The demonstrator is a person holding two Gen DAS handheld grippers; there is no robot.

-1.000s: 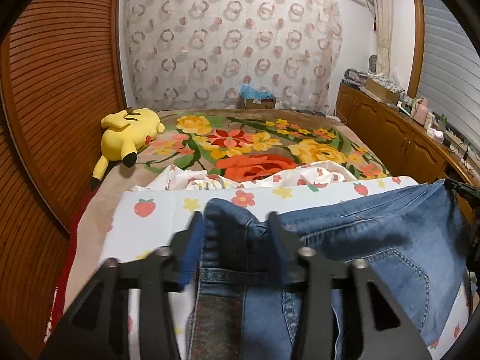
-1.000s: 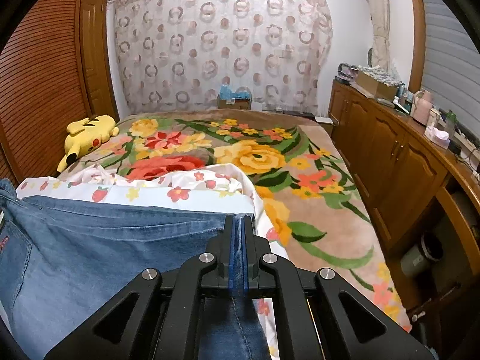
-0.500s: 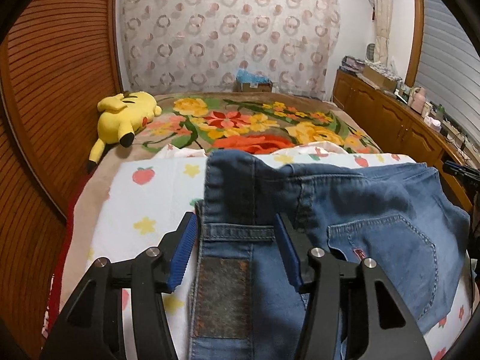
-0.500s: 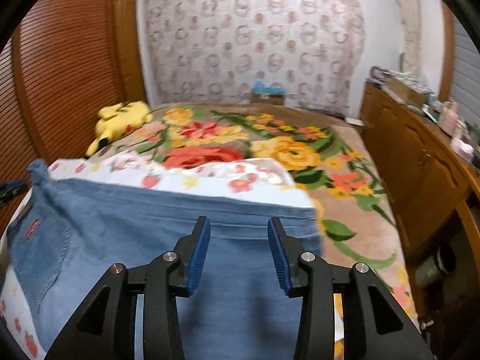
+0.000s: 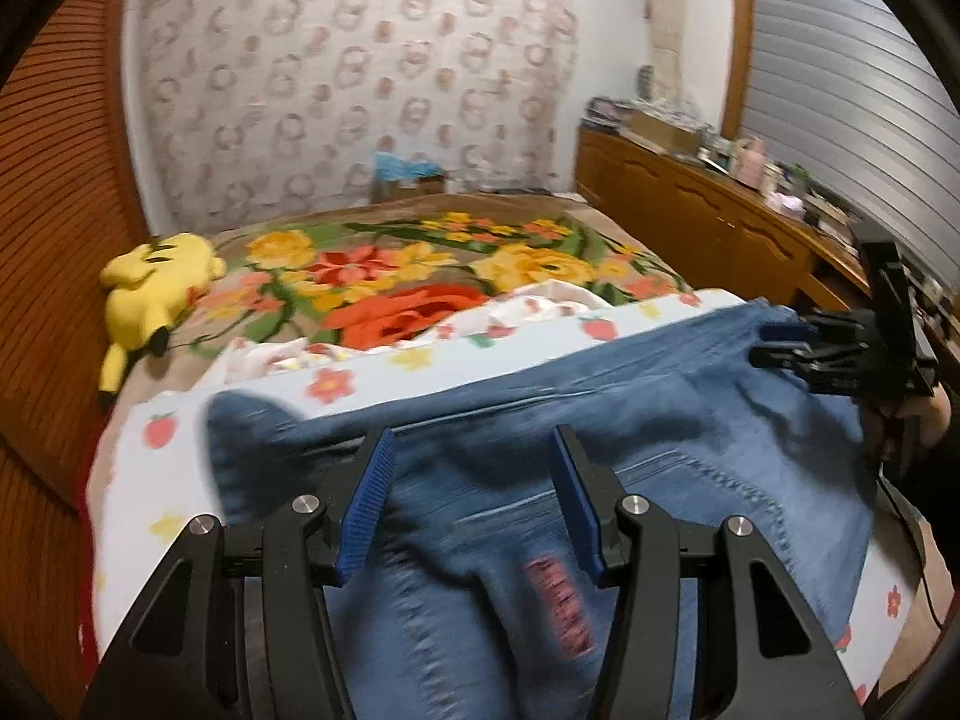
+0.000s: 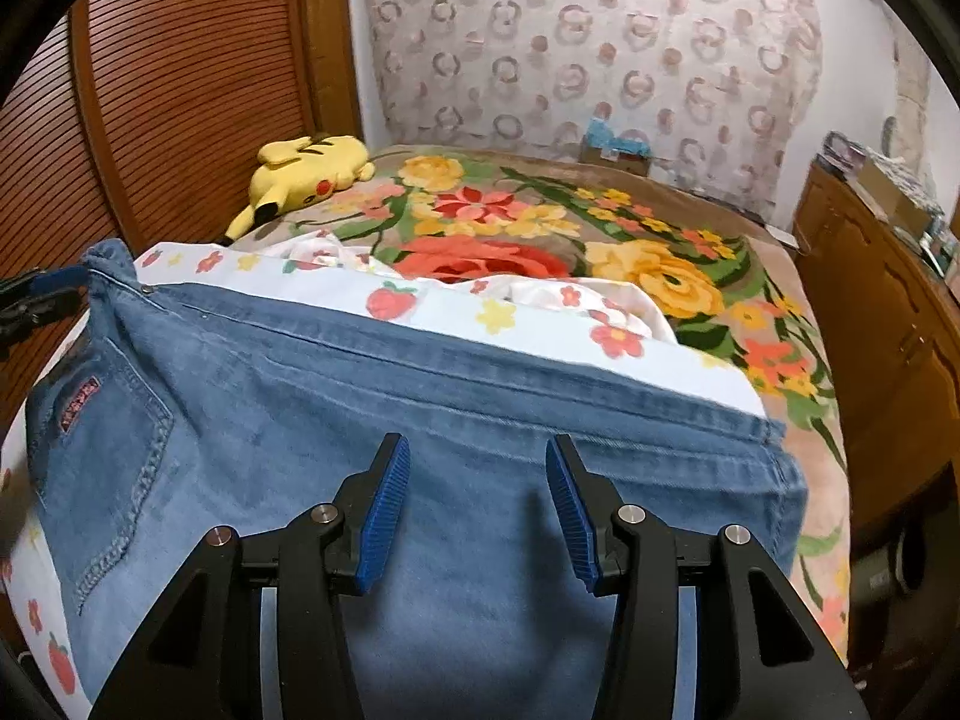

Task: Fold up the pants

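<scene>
1. Right wrist view: jeans [image 6: 372, 420] fill the lower frame, folded on the fruit-print sheet [image 6: 516, 312]; right gripper [image 6: 477, 510] is opening, gripping nothing.
2. Left gripper [image 5: 474, 504] gapes empty over denim; next, I judge, regrip an end for another fold.

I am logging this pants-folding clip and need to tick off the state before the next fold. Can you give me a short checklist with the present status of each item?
1. Right gripper released: ok, its jaws are opening, and the jeans lie below them, not pinched.
2. Left gripper released: ok, jaws apart over the denim, nothing clamped.
3. Jeans resting on the white fruit-print sheet: ok, the sheet borders their far edge.
4. Fold edges aligned: cannot tell, the left wrist view is blurred by motion.
5. Yellow plush toy out of the way: ok, it lies far up the bed beside the wooden wall.
</scene>
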